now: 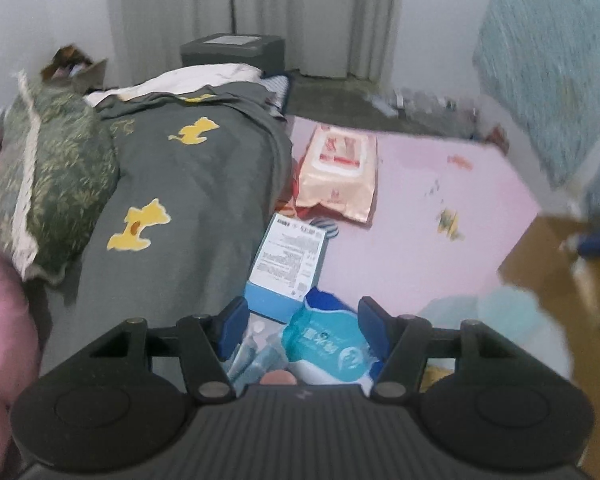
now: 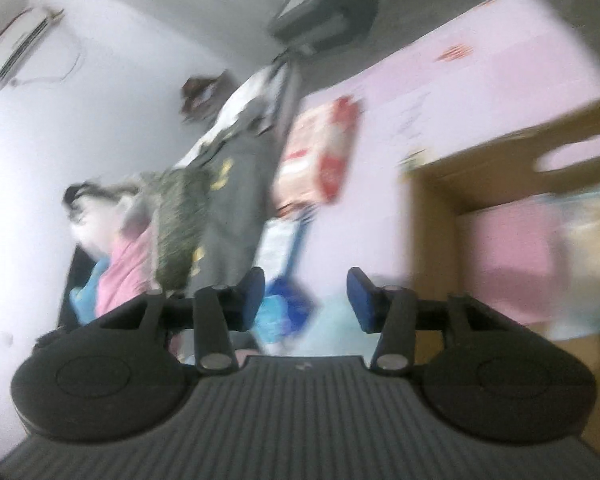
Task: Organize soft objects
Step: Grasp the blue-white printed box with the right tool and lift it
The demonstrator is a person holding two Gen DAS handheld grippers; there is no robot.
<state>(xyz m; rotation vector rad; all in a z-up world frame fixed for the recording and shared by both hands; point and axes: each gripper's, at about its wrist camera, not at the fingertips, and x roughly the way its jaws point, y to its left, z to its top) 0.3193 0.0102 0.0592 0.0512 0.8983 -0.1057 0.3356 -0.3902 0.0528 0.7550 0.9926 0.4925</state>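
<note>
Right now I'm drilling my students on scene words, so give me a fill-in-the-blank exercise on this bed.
1. The grey blanket carries animal shapes coloured ____.
2. The orange wipes pack lies on a sheet coloured ____.
3. The green pillow rests on the ____ side of the blanket in the left wrist view.
4. The cardboard box is coloured ____.

Missing words: yellow; pink; left; brown

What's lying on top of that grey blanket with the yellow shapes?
A green patterned pillow rests on the grey blanket's left side, and a blue-and-white box leans against its right edge. Whatever lies under the blanket is covered.
</note>
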